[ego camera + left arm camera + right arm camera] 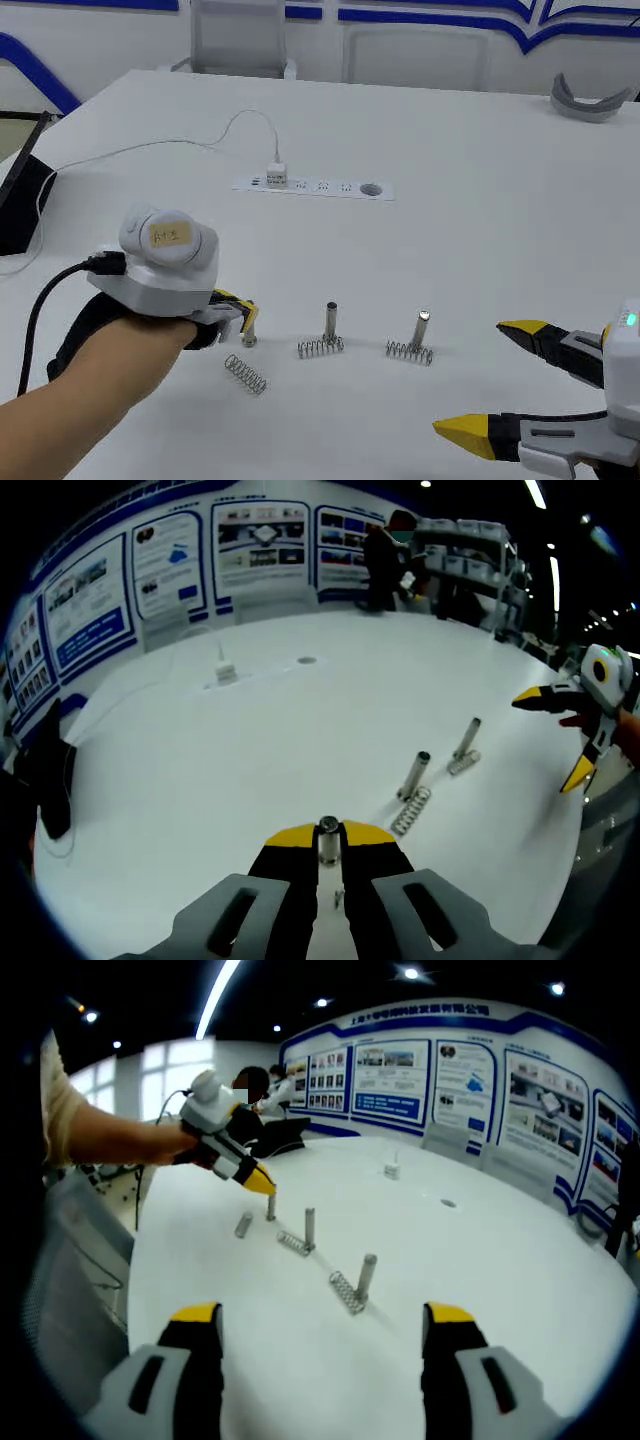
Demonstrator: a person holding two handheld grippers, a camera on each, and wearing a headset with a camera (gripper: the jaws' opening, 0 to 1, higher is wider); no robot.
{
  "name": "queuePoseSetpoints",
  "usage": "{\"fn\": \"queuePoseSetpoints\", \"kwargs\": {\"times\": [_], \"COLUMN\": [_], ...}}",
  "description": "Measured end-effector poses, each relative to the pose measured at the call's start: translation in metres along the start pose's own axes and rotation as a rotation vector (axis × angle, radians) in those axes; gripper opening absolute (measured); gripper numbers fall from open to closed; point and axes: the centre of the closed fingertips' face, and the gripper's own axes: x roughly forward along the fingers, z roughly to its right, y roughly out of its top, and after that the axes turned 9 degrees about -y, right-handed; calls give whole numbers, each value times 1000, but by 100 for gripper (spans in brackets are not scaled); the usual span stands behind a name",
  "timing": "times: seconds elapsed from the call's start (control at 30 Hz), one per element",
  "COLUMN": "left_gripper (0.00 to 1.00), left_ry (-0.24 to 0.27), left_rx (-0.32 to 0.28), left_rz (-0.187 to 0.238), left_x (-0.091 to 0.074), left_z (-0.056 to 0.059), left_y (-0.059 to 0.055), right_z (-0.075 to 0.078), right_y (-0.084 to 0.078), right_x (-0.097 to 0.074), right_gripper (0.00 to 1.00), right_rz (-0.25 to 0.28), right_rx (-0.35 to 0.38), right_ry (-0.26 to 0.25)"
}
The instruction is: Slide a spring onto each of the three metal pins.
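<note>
**Left jaws clamped on a pin, right jaws wide apart**

The jaws of the left gripper [238, 316] are closed on the left pin [328, 839], whose top shows between the yellow tips. The jaws of the right gripper [490, 380] stand wide apart and hold nothing, at 4 o'clock in the head view and well clear of the row.

There are three pins, all upright in a row on the white table [450, 150]: the left pin, the middle pin [331, 320] and the right pin [423, 327]. There are three springs, all lying flat and none on a pin. The first spring [245, 374] lies loose at 6 o'clock of the left pin. The second spring [320, 347] touches the foot of the middle pin. The third spring [409, 351] lies at the foot of the right pin.

At 12 o'clock of the row, well apart, lies a power strip [330, 187] with a white plug [277, 176] and a cable [150, 150] running off to 9 o'clock. A grey band [590, 100] lies at 2 o'clock near the far edge. Only the springs crowd the pins.

The table's left edge runs along 9 to 10 o'clock. Bare table lies between the row and the strip, and out to 3 o'clock.
</note>
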Motion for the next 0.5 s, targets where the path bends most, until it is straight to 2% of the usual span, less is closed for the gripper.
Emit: {"fn": "queuePoseSetpoints", "kwargs": {"times": [0.17, 0.33, 0.5], "left_gripper": [7, 7, 7], "left_ry": [10, 6, -2], "left_rx": [54, 45, 66], "left_rz": [12, 18, 28], "left_x": [1, 2, 2], "left_z": [0, 0, 1], "left_y": [2, 3, 3], "right_z": [-2, -1, -1], "right_y": [0, 1, 0], "right_x": [1, 1, 1], "right_gripper": [83, 83, 83], "right_rz": [-1, 1, 1], "right_rx": [-4, -2, -4], "right_ry": [5, 2, 1]}}
